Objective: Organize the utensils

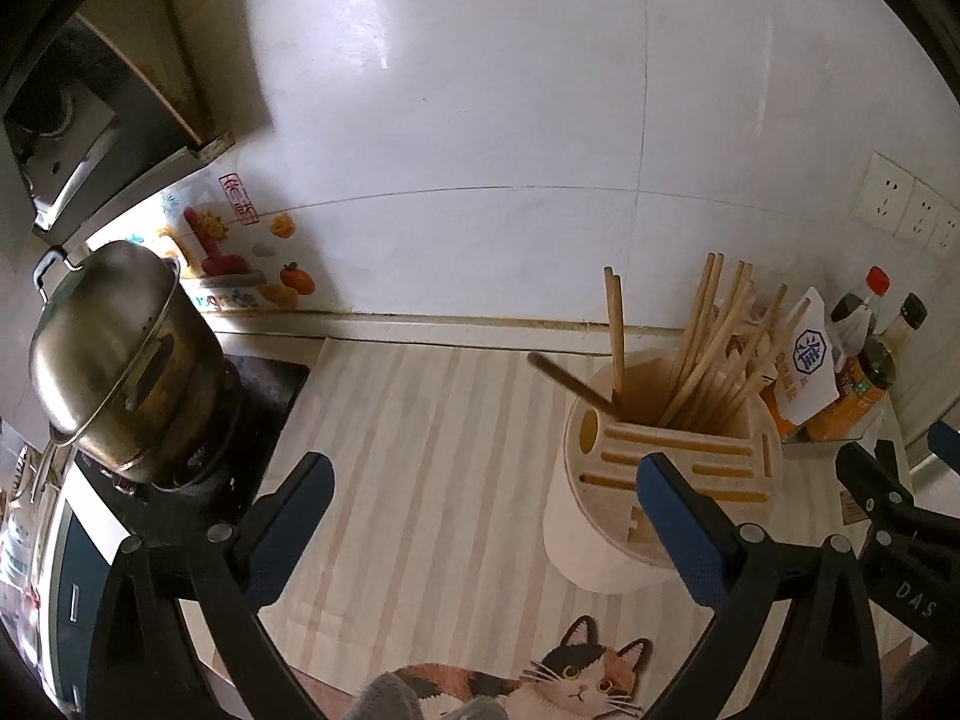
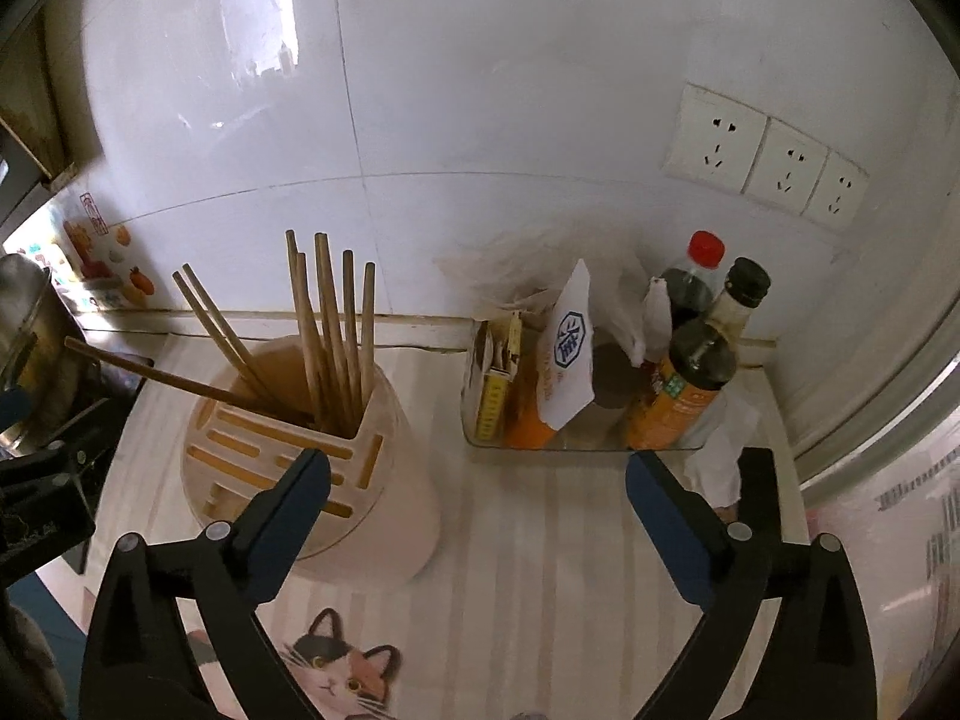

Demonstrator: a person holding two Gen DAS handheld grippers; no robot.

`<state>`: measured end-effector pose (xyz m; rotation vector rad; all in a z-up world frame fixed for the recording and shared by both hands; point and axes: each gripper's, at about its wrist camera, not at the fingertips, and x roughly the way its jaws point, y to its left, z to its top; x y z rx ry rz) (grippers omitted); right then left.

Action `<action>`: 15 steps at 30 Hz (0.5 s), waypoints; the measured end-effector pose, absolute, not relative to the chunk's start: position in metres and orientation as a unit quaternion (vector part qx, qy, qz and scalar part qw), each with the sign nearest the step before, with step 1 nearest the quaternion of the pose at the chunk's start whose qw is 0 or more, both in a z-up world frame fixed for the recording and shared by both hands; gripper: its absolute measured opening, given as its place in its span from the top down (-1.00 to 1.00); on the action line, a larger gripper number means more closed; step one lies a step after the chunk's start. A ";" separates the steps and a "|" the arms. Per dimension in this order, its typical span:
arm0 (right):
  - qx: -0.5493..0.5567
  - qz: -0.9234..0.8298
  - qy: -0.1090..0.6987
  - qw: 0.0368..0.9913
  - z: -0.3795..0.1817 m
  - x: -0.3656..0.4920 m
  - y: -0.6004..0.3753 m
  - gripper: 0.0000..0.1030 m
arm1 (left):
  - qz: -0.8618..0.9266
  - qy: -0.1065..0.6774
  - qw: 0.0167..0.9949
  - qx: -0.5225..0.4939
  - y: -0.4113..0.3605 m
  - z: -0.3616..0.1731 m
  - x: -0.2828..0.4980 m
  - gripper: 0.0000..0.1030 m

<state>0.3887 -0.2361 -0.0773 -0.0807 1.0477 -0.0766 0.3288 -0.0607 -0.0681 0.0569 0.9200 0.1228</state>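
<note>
A cream utensil holder with knife slots stands on the striped counter mat. Several wooden chopsticks stand in its open compartment. One darker chopstick leans out to the left. My left gripper is open and empty, just in front and left of the holder. In the right wrist view the holder and its chopsticks sit at the left. My right gripper is open and empty, right of the holder. The right gripper also shows at the right edge of the left wrist view.
A steel pot sits on the stove at the left. A clear tray with sauce bottles, packets and a plastic bag stands by the wall at the right. Wall sockets are above it. A cat picture marks the mat's near edge.
</note>
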 end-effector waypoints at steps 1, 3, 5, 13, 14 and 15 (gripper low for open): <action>-0.040 -0.039 0.498 0.865 -0.076 0.387 -0.235 -0.96 | 0.059 0.440 0.895 0.026 -0.059 -0.065 0.324 -1.00; -0.037 -0.043 0.493 0.868 -0.070 0.379 -0.235 -0.96 | 0.057 0.434 0.899 0.024 -0.057 -0.059 0.315 -1.00; -0.036 -0.047 0.486 0.872 -0.062 0.371 -0.232 -0.96 | 0.053 0.428 0.902 0.021 -0.054 -0.052 0.304 -1.00; -0.035 -0.068 0.437 0.896 -0.011 0.305 -0.217 -0.96 | 0.023 0.386 0.922 0.020 -0.042 -0.011 0.233 -1.00; -0.036 -0.071 0.432 0.898 -0.006 0.296 -0.215 -0.96 | 0.020 0.381 0.924 0.019 -0.040 -0.007 0.224 -1.00; -0.036 -0.075 0.426 0.901 0.001 0.283 -0.212 -0.96 | 0.016 0.375 0.927 0.019 -0.038 -0.001 0.210 -1.00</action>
